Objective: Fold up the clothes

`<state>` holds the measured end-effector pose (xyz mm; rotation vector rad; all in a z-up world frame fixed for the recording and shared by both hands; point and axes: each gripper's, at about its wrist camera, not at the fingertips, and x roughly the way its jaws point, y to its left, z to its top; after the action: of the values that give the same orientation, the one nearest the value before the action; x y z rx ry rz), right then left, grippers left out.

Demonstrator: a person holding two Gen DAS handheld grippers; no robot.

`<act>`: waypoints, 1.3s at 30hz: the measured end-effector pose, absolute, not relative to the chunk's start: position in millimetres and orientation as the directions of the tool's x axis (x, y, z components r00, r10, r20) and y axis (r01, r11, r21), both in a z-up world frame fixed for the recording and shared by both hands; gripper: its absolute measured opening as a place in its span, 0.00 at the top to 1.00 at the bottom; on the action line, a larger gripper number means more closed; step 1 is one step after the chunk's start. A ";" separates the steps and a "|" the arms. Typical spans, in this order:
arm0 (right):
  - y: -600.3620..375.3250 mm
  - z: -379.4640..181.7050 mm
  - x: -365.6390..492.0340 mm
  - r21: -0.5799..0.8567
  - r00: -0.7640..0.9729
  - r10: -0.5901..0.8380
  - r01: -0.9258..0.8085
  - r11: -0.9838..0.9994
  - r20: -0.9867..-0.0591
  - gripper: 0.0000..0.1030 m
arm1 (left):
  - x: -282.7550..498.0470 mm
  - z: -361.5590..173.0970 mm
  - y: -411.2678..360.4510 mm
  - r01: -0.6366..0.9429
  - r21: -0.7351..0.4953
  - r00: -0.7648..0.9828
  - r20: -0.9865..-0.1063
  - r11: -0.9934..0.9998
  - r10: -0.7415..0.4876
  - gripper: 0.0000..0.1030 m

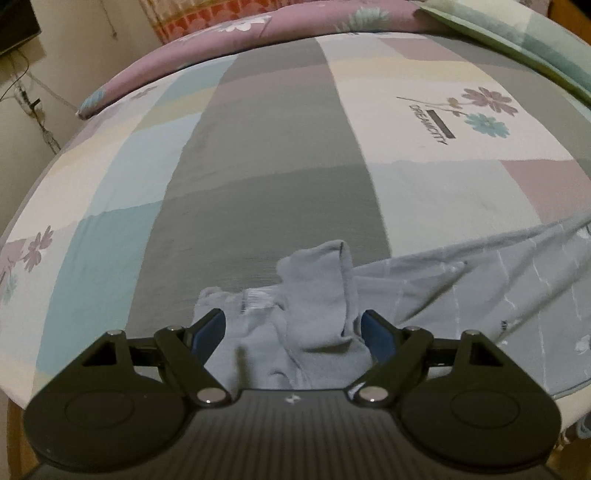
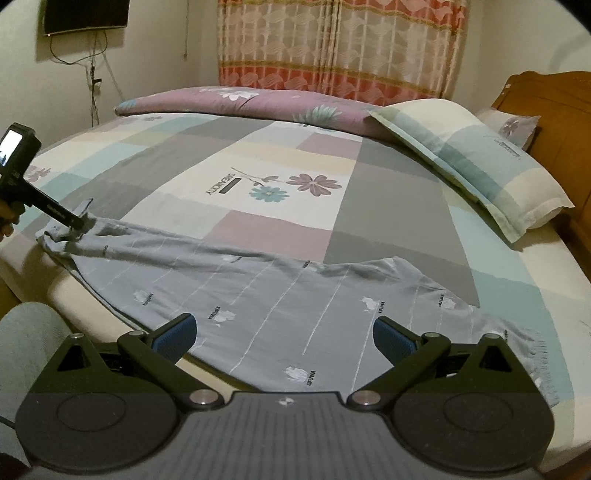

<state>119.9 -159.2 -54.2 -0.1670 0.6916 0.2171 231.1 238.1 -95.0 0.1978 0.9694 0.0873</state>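
Your left gripper [image 1: 293,326]: jaws spread wide, blue pads [image 1: 208,330] either side of a bunched, rumpled end of the grey garment [image 1: 317,295]. Cloth is heaped between the pads but neither one is pressing it. From the right wrist view the same gripper [image 2: 79,221] sits at the garment's far-left end, tips down at the crumpled fabric, a hand [image 2: 9,218] behind it at the frame's left edge.

Your right gripper [image 2: 284,334]: jaws also wide apart, holding nothing, hovering above the garment's near edge. Blue pads [image 2: 175,336] flank a flat stretch of printed cloth.

Garment [image 2: 277,291]: long, pale grey, thin white stripes and small white motifs with lettering. It lies along the near side of the bed, spread flatter on the right, narrowing and twisting toward the left end. A fringed hem shows at near right.

Around it: patchwork bedsheet [image 2: 258,155] in grey, mauve, teal and cream blocks, with a flower print and lettering far of the garment. A checked pillow [image 2: 476,162] lies far right, against a wooden headboard [image 2: 554,110]. A rolled mauve floral quilt [image 2: 251,103] runs along the far edge. Patterned curtain [image 2: 332,44] behind; wall-mounted screen [image 2: 86,14] with dangling cables at far left. A grey-green sleeve [image 2: 26,332] intrudes at near left. Nothing lies on the garment itself.
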 end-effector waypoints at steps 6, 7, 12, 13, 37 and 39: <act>-149.5 -57.0 134.7 -0.093 0.733 0.142 -0.270 0.958 -0.665 0.00 | 224.8 -92.4 273.5 -0.012 0.172 0.574 -0.805 0.985 0.147 0.20; -145.4 -57.9 139.3 -0.095 0.727 0.146 -0.280 0.955 -0.671 0.00 | 223.5 -92.4 280.5 -0.015 0.168 0.577 -0.804 0.986 0.145 0.21; -117.7 -62.2 162.5 -0.107 0.696 0.182 -0.350 0.930 -0.694 0.00 | 215.8 -95.4 305.3 -0.026 0.136 0.583 -0.802 0.990 0.126 0.22; -111.6 -62.5 166.2 -0.107 0.693 0.195 -0.367 0.924 -0.694 0.00 | 213.9 -96.1 309.1 -0.032 0.136 0.587 -0.799 0.990 0.128 0.22; 80.4 -95.1 315.7 0.134 0.277 0.618 -0.835 0.534 -0.736 0.71 | 187.6 -112.6 275.8 0.172 -0.074 0.603 -0.781 0.982 -0.164 0.18; 89.6 -101.5 323.0 0.157 0.241 0.620 -0.842 0.517 -0.747 0.71 | 186.2 -112.2 277.4 0.175 -0.078 0.606 -0.777 0.981 -0.170 0.17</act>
<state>323.0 89.6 -101.5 -0.3024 0.8591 1.0203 186.2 277.4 -112.2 0.0065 0.8981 -0.1996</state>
